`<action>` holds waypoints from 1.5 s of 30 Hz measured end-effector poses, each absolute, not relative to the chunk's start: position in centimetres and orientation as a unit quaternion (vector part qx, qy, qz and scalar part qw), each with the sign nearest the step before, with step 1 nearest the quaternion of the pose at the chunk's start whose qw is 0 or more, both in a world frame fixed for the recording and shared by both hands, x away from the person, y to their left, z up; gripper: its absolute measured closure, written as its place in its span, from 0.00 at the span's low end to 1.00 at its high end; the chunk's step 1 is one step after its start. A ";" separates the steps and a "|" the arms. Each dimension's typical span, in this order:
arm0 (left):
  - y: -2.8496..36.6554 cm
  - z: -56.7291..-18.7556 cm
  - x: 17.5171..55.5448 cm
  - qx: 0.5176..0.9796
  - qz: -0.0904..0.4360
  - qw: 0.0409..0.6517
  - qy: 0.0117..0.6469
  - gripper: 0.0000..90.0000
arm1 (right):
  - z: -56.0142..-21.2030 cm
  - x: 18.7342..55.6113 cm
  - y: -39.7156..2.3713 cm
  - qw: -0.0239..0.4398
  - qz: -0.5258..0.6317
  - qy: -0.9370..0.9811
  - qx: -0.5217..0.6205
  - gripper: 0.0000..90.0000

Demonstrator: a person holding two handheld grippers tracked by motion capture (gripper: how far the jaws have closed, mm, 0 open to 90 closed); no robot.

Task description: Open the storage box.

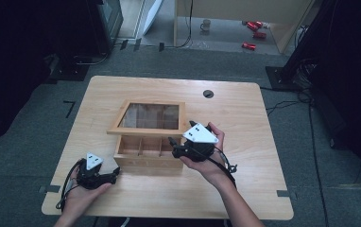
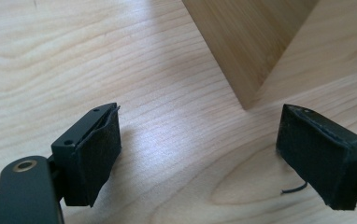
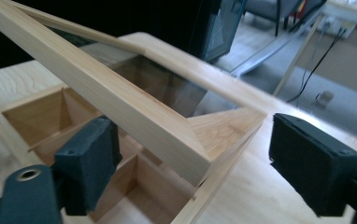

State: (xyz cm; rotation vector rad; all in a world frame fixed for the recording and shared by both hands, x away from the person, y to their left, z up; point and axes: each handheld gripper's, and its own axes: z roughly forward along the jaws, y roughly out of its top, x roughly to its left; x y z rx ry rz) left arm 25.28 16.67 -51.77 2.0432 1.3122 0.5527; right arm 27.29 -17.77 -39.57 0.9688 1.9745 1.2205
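My left gripper [image 2: 200, 154] sits low over the tabletop [image 1: 244, 113], fingers [image 2: 92, 156] spread wide on nothing, the wooden box [image 1: 143, 158] corner just ahead at 1 o'clock. My right gripper [image 3: 195, 170] has fingers [image 3: 314, 163] wide apart astride the raised glass lid's [image 3: 120, 100] front corner, not pressing it; the box sits mid-tabletop

You are in a lab or test room: your wooden table [image 1: 244, 179] stands on grey carpet [image 1: 32, 156], black stands and cables [image 1: 287, 101] sit beside the table, and red cans [image 1: 254, 33] lie on the floor beyond it
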 end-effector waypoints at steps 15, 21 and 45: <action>16.7 -51.8 25.3 0.776 0.212 0.319 0.501 0.15 | -37.1 30.4 -18.4 0.333 0.484 0.735 0.339 0.51; 16.8 -51.8 25.3 0.773 0.214 0.319 0.505 0.16 | -36.8 31.3 -18.6 0.338 0.499 0.726 0.331 0.55; 19.2 -51.8 25.7 0.753 0.228 0.310 0.534 0.17 | -35.2 34.8 -19.4 0.367 0.515 0.705 0.321 0.71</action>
